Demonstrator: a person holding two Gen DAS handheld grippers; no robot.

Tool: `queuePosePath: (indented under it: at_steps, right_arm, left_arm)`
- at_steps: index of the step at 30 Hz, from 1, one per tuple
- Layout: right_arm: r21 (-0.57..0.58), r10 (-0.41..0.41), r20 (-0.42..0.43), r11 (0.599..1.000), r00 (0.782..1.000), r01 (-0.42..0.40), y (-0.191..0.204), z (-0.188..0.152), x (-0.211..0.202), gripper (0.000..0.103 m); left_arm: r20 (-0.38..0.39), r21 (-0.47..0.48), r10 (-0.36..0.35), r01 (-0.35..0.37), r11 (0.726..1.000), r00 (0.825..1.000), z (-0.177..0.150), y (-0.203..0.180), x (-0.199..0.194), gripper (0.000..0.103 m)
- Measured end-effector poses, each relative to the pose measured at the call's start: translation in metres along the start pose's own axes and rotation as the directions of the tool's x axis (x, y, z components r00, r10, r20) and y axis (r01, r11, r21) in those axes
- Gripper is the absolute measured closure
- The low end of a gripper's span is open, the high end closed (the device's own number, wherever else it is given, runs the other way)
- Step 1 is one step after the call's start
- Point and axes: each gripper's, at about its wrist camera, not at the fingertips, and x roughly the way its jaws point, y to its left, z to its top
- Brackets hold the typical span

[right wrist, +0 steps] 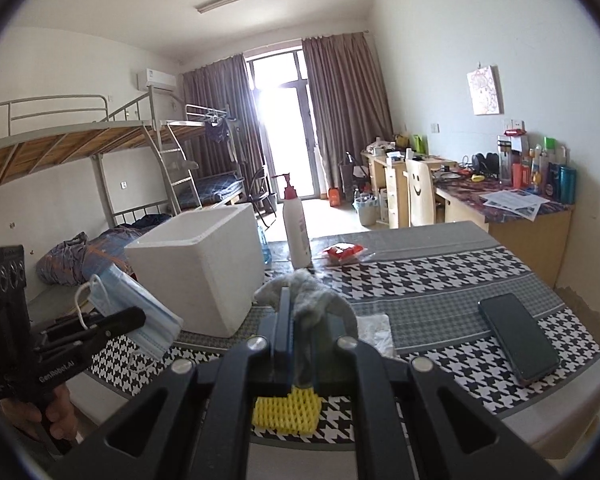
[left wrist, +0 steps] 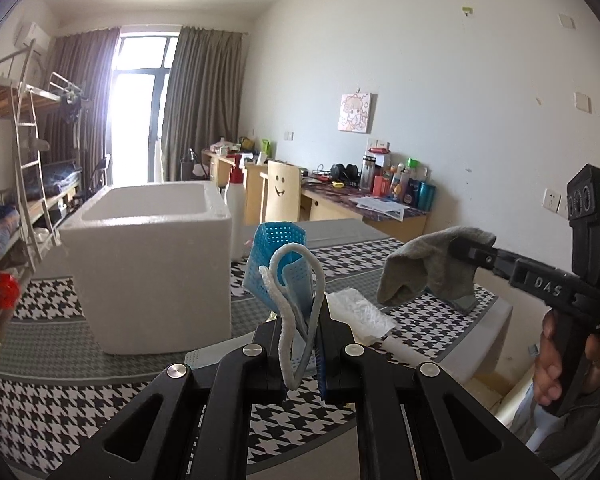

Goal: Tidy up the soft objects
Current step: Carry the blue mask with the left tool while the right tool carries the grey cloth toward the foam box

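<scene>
My left gripper (left wrist: pixel 300 320) is shut on a blue face mask (left wrist: pixel 276 256) whose white ear loops hang over the fingers. The mask is lifted above the houndstooth table (left wrist: pixel 52 408), just right of a white open foam box (left wrist: pixel 152 264). My right gripper (left wrist: pixel 462 246) comes in from the right, shut on a grey sock (left wrist: pixel 424 272) that droops from its tips. In the right wrist view the right gripper (right wrist: pixel 296 312) pinches the sock (right wrist: pixel 320 296) in the air. The left gripper (right wrist: pixel 136 318) holds the mask (right wrist: pixel 140 304) beside the foam box (right wrist: pixel 204 268).
A yellow foam net (right wrist: pixel 286 410) lies on the table under my right gripper. A clear plastic bag (right wrist: pixel 376 330) sits just beyond it. A dark phone (right wrist: pixel 518 338) lies at the right; a pump bottle (right wrist: pixel 296 228) and red packet (right wrist: pixel 342 252) stand at the far edge.
</scene>
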Motion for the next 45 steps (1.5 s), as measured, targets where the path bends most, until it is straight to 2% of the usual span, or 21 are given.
queuePosePath:
  at_steps: [10,16,37,45]
  right_arm:
    - [0.002,0.008,-0.004,1.000,1.000,-0.008,0.008,0.010,0.015,0.094]
    - [-0.009,0.018,-0.003,1.000,1.000,-0.018,0.015,0.017,0.019,0.094]
    - [-0.042,-0.015,0.052,0.999,0.999,0.017,0.021,0.044,0.018,0.094]
    - [-0.048,-0.018,0.074,0.999,0.997,0.021,0.020,0.052,0.018,0.094]
  left_arm:
    - [0.011,0.015,-0.010,0.010,1.000,1.000,0.022,0.009,0.005,0.093]
    - [0.009,0.022,0.008,-0.008,1.000,1.000,0.030,0.013,0.013,0.093]
    - [0.067,0.085,-0.014,0.009,0.996,0.998,0.073,-0.001,0.023,0.093]
    - [0.108,0.130,-0.001,-0.014,0.991,0.994,0.086,-0.011,0.022,0.093]
